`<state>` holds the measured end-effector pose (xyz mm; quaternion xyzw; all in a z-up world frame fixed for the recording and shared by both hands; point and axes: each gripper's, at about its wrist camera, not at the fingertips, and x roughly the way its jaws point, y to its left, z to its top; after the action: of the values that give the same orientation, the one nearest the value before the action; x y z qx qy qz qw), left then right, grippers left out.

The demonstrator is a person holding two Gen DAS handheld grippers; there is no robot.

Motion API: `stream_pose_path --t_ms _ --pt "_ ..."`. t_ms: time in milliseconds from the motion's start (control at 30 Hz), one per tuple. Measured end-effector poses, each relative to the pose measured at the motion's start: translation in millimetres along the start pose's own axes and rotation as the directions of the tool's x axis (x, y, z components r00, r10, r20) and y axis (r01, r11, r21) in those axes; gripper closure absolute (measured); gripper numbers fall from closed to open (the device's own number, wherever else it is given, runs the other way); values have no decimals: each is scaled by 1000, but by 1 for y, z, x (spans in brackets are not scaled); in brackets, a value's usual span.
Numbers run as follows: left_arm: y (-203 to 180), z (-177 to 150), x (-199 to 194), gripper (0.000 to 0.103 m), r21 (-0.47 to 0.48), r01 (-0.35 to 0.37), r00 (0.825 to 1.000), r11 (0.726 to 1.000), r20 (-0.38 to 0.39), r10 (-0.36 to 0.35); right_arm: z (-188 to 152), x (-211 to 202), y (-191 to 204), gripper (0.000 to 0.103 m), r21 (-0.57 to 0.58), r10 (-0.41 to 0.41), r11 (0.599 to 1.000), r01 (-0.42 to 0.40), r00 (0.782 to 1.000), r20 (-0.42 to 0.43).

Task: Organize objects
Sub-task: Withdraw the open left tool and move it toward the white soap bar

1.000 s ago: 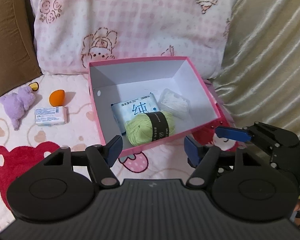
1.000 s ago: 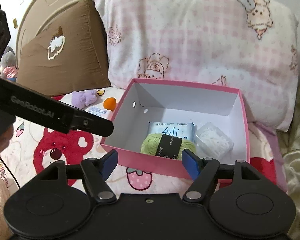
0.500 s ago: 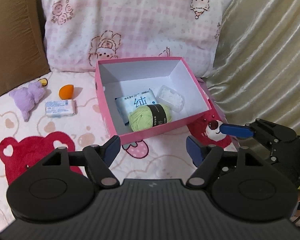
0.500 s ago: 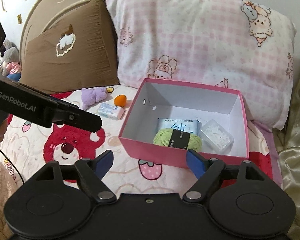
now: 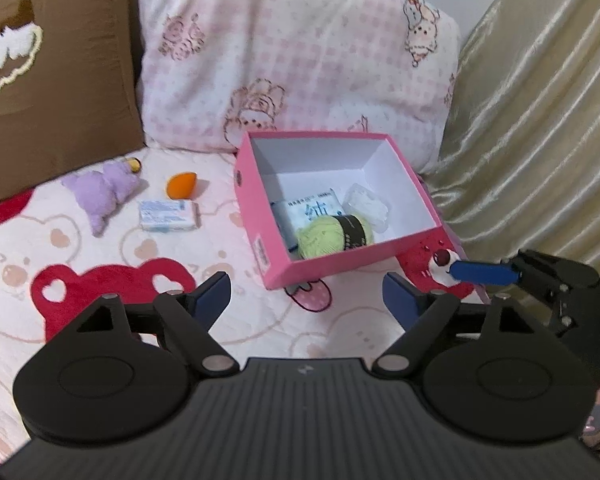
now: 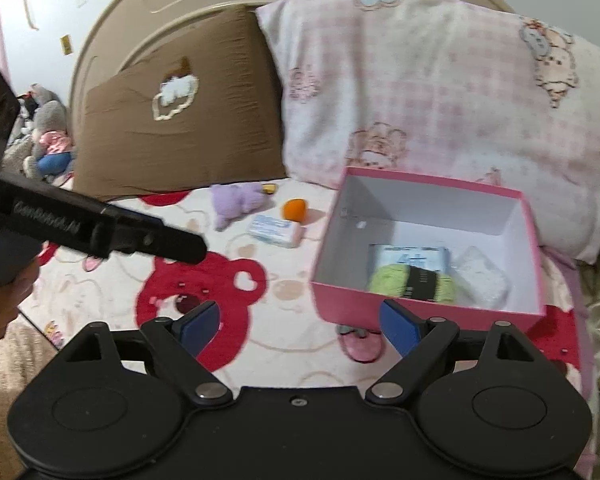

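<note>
Left claw point(image 5: 306, 296): held wide, nothing between its blue-padded fingers point(image 5: 210, 294); it is poised over the bed sheet, just short of the box's near corner.
Right claw point(image 6: 300, 322): also held wide and empty, its right fingertip seen in front of the box's near wall.
Writing on the tools: white lettering is printed along the side of the left gripper's black body point(image 6: 100, 228) as seen from the right wrist; it is too blurred to be read with certainty.
Pink cardboard box with white inside point(image 5: 380, 254): set open on the bed, in front of the pink checked pillow with cartoon prints point(image 5: 300, 52).
Box contents: a ball of lime-green yarn with a black paper band point(image 5: 332, 236) lies at the near side; behind it a pale blue and white flat packet point(image 5: 310, 210) bears a large blue Chinese character, 纯; a clear plastic case of white items point(image 5: 366, 206) lies to the right of it.
Yarn band: small pale print is carried on it, too small to be read.
Outside the box: a small white and blue rectangular packet point(image 5: 169, 216), an orange teardrop-shaped sponge point(image 5: 181, 183) and a purple plush toy point(image 5: 100, 192) lie on the cream bed sheet with red bear prints point(image 5: 100, 280), to the left of the box.
Small packet: blue printing is visible on its top, not legible.
Brown cushion with a white embroidered motif point(image 6: 180, 128): propped against the headboard, beside the pillow.
</note>
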<state>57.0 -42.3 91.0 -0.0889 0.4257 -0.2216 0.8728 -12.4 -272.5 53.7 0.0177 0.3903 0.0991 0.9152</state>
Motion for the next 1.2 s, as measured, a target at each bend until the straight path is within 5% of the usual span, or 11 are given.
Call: stream_pose_path --t_ms 567,900,1200 --pt "45 3 2 17 22 -92 992 996 87 90 18 44 57 14 -122 129 985 -126 991 18" --pt "83 3 28 12 -53 -164 983 985 80 168 17 89 67 16 -164 144 977 -137 989 33" --pt "111 -6 50 10 -70 -135 984 988 111 142 14 135 70 14 -166 91 983 -83 995 43"
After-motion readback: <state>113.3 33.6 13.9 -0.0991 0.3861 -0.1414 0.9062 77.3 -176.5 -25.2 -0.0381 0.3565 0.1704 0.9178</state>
